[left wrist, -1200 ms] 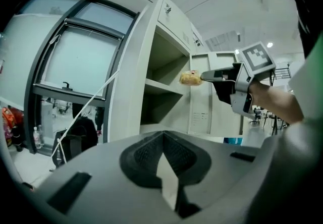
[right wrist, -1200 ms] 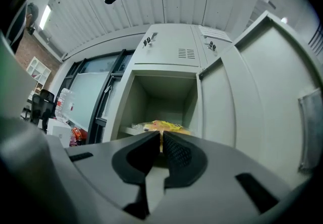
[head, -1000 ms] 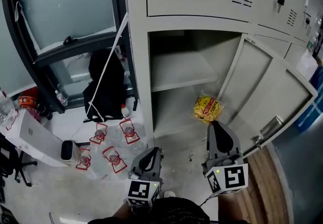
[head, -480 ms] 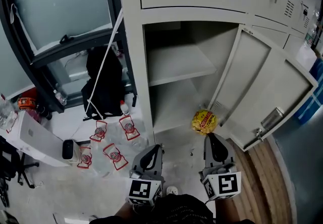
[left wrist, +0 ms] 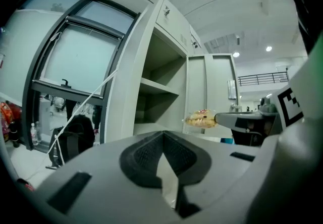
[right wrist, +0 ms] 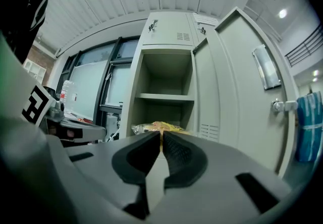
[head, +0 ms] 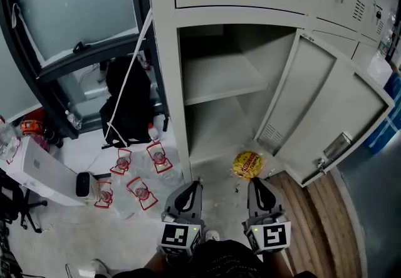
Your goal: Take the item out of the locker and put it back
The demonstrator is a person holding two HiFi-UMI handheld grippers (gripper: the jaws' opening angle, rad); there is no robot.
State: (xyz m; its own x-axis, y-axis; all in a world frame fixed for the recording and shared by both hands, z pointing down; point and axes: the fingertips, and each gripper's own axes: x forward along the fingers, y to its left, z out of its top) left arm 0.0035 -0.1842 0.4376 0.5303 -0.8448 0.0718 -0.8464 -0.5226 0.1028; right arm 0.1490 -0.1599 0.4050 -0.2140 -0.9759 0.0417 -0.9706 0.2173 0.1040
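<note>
The right gripper [head: 253, 181] is pinching the one yellow snack bag [head: 247, 164] between nearly closed jaws, just outside the open locker [head: 166, 51]. The left gripper [head: 193, 186] is hanging closed and empty. The head view is showing four red-labelled bottles [head: 139, 192] on the floor, and the right gripper view is not showing them.

The head view looks steeply down at the open locker [head: 166, 82]; both gripper views face it from low down, nearer.
</note>
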